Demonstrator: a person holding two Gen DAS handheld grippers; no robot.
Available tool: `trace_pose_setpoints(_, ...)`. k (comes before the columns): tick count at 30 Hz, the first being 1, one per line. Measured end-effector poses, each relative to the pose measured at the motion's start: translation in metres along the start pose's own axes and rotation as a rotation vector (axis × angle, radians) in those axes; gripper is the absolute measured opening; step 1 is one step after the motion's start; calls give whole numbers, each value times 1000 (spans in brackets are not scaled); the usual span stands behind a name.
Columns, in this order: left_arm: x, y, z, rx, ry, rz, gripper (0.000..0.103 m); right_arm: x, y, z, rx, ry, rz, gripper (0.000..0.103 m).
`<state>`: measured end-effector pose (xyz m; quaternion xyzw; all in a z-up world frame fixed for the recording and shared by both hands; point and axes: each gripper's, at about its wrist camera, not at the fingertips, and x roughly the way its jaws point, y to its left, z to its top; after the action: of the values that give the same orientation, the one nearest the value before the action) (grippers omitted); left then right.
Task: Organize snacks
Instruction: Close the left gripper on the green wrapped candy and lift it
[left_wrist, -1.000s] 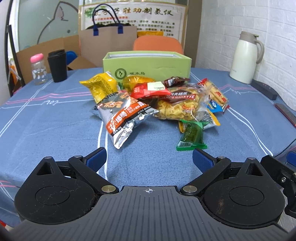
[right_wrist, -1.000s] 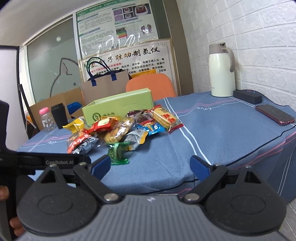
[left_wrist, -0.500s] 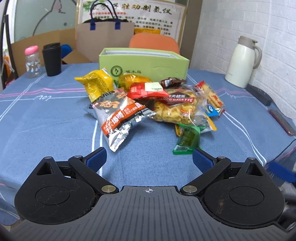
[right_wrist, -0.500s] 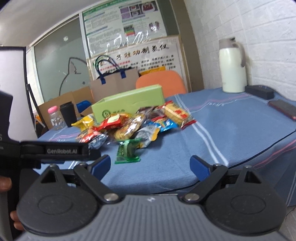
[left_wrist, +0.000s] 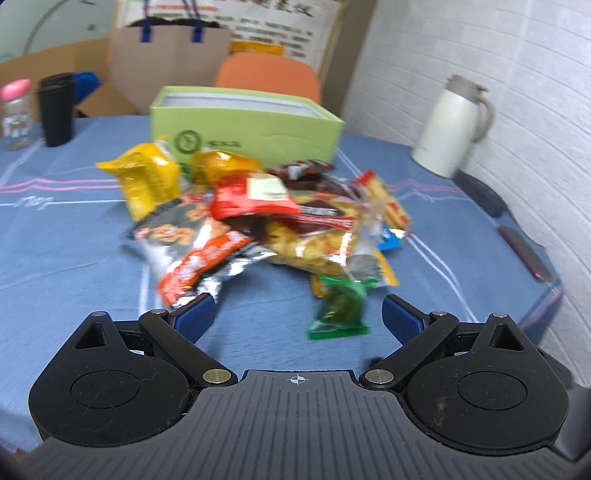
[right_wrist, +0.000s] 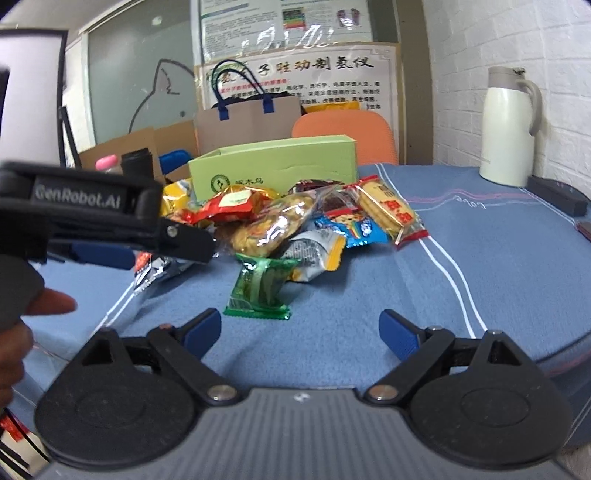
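Observation:
A pile of snack packets (left_wrist: 266, 221) lies on the blue tablecloth in front of an open light-green box (left_wrist: 243, 122). A green packet (left_wrist: 338, 310) lies nearest, with a silver-and-orange bag (left_wrist: 195, 258) to its left. My left gripper (left_wrist: 297, 312) is open and empty, just short of the pile. My right gripper (right_wrist: 299, 330) is open and empty, close in front of the green packet (right_wrist: 260, 288). The box (right_wrist: 273, 166) stands behind the pile (right_wrist: 295, 218). The left gripper's body (right_wrist: 110, 221) shows at the left of the right wrist view.
A white thermos jug (left_wrist: 452, 123) stands at the far right by the brick wall. A black cup (left_wrist: 55, 109) and a pink-capped bottle (left_wrist: 14, 107) stand far left. A phone (left_wrist: 524, 254) lies near the right table edge. An orange chair (left_wrist: 267, 75) and paper bag (left_wrist: 168, 64) stand behind.
Both grippers have moved forward toward the snack pile, which now looks larger and closer. The left gripper now reaches into the right wrist view. Both stay open.

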<state>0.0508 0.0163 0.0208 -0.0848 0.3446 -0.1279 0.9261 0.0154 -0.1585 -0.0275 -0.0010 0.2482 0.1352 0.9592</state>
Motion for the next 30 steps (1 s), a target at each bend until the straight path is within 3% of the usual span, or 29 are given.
trace_pose_setpoints(5, 16, -3, 8, -21, 48, -96, 84, 23, 3, 2, -28, 40, 24, 92)
trace_pose_setpoints(10, 39, -5, 10, -20, 90, -90, 79, 34, 4, -1, -48, 27, 9, 92)
trace_pose_setpoints(14, 53, 1, 9, -38, 122, -106, 77, 32, 1, -13, -93, -32, 28, 92)
trace_pose_setpoints(17, 57, 2, 11, -28, 129, -112, 73, 32, 1, 3, -58, 26, 54, 92)
trace_pose_setpoints(19, 56, 4, 13, -25, 128, -125, 73, 31, 5, 9, -85, 7, 107, 92)
trace_pose_setpoints(23, 52, 7, 17, -33, 119, -164, 71, 43, 13, 12, -151, 24, 112, 85)
trace_pose_setpoints(28, 62, 7, 14, -53, 163, -223, 55, 54, 16, 13, -151, 39, 131, 71)
trace_pose_setpoints(29, 66, 8, 14, -62, 176, -244, 46, 55, 17, 14, -154, 33, 131, 60)
trace_pose_setpoints(30, 68, 9, 13, -78, 174, -262, 30, 55, 17, 15, -152, 35, 133, 60)
